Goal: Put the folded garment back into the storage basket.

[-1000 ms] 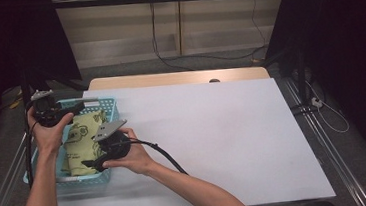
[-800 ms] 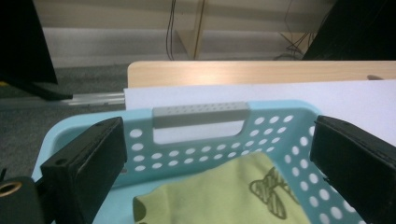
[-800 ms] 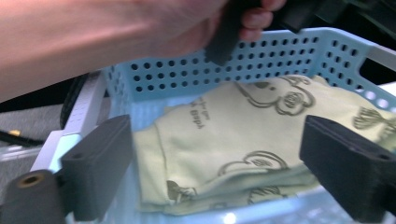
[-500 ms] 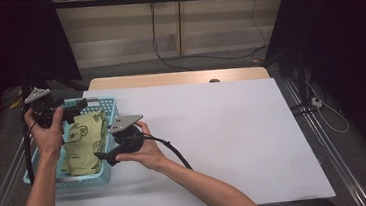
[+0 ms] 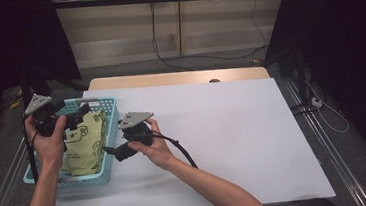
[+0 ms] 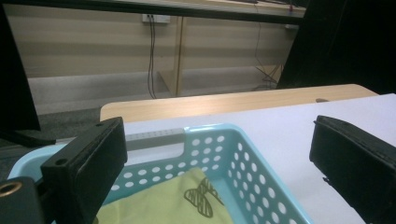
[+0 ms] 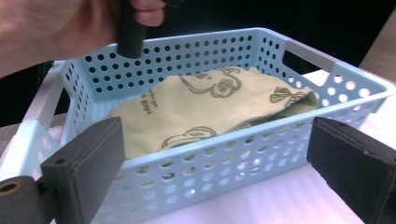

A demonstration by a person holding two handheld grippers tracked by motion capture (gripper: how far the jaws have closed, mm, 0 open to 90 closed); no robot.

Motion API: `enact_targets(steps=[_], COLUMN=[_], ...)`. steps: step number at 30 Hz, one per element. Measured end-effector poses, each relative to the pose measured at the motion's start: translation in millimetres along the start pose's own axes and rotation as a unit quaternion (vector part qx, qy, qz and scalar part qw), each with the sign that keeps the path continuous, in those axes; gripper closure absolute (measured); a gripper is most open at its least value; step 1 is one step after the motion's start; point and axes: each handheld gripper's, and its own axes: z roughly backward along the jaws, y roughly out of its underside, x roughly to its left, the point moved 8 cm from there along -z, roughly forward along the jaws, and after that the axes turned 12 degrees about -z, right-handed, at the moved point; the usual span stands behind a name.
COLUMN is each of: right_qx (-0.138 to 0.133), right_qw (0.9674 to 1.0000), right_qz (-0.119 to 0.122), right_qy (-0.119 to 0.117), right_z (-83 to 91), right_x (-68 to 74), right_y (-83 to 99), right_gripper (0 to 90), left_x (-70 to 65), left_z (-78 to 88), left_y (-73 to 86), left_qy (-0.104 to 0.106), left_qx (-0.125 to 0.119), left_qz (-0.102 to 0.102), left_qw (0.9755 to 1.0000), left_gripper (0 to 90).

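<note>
A light blue perforated basket (image 5: 77, 178) stands at the left end of the table and holds a yellow-green cloth (image 5: 84, 142) printed with cartoon figures. My left gripper (image 5: 78, 116) hovers over the basket's far left corner, jaws wide open with nothing between them; in its own view (image 6: 217, 140) the basket rim (image 6: 154, 138) and cloth (image 6: 168, 200) lie below. My right gripper (image 5: 116, 141) is just outside the basket's right wall, pointing at it. Its jaws (image 7: 215, 135) have just been opening and hold nothing; the cloth (image 7: 210, 107) lies behind the wall (image 7: 224, 158).
A white sheet (image 5: 223, 129) covers most of the table, with a strip of bare wood (image 5: 169, 78) along the far edge. The right gripper's black cable (image 5: 180, 151) trails over the sheet. Dark curtains stand at both sides, and cables (image 5: 322, 111) lie on the floor at the right.
My right gripper has drawn back to the right, from over the basket to the sheet beside it. The left hand has lifted slightly toward the basket's far left corner. The cloth stays in the basket.
</note>
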Motion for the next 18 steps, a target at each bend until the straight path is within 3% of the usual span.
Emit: enact_targets(steps=[2, 12, 15, 18], right_qx=[-0.001, -0.019, -0.021, -0.034], right_qw=[1.0, 0.9995, 0.9992, 0.9987], right_qz=[0.001, -0.004, -0.006, -0.01], right_qy=[0.005, 0.027, 0.033, 0.036], right_z=[3.1, 22.5, 28.4, 35.8], right_x=[-2.4, -11.5, -13.1, -13.4], right_y=[0.6, -0.1, -0.4, -2.4], right_gripper=[4.1, 4.4, 4.4, 4.4], left_x=[-2.3, -13.9, -18.2, -24.5], left_z=[3.9, 18.5, 24.6, 31.2], left_y=[-1.1, -1.8, -2.0, -2.3], left_qy=[-0.011, -0.021, -0.014, -0.016], left_qx=[-0.004, -0.002, 0.0, 0.0], left_qz=[-0.003, -0.016, -0.011, -0.021], left_qw=[0.9999, 0.9997, 0.9998, 0.9997], left_gripper=[4.4, 4.4, 4.4, 4.4])
